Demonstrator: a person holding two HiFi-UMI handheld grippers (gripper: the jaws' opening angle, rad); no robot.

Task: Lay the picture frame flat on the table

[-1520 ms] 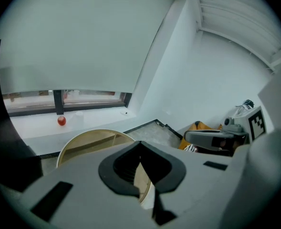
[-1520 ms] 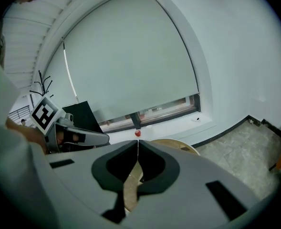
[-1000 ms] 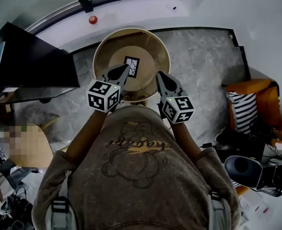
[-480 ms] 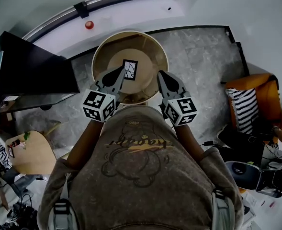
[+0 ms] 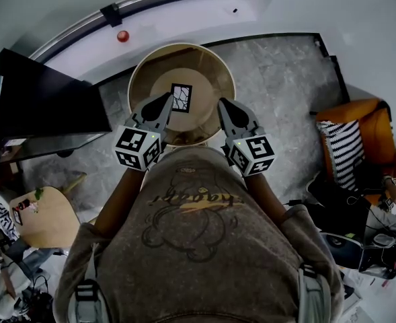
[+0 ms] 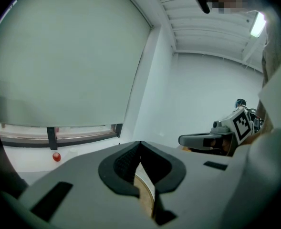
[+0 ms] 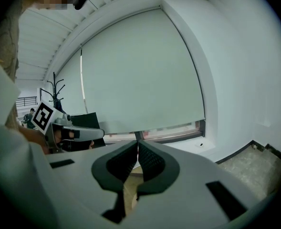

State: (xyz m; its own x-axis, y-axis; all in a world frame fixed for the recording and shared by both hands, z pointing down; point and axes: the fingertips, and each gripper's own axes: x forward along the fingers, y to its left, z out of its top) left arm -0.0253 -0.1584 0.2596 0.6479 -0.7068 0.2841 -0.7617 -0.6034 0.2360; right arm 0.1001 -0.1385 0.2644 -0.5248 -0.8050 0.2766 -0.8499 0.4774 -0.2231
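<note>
A small black picture frame (image 5: 180, 97) with a white, line-patterned picture sits near the middle of the round wooden table (image 5: 211, 69). Its face shows from above; whether it lies flat or leans I cannot tell. My left gripper (image 5: 167, 99) hovers just left of the frame, shut and empty. My right gripper (image 5: 221, 103) is to the frame's right, over the table's near rim, also shut and empty. In the left gripper view the jaws (image 6: 140, 144) meet, with the right gripper (image 6: 182, 140) beyond. In the right gripper view the jaws (image 7: 138, 144) are shut, with the left gripper (image 7: 101, 133) at the left.
A black cabinet (image 5: 43, 99) stands left of the table. An orange armchair (image 5: 369, 123) with a striped cushion (image 5: 342, 155) is at the right, with clutter on the floor below it. A small wooden stool (image 5: 46, 217) is at lower left. A red knob (image 5: 122, 36) sits by the window ledge.
My left gripper's marker cube has shifted slightly left and nearer to me, mostly in the first half second. The frame stays where it was and the right gripper barely moves.
</note>
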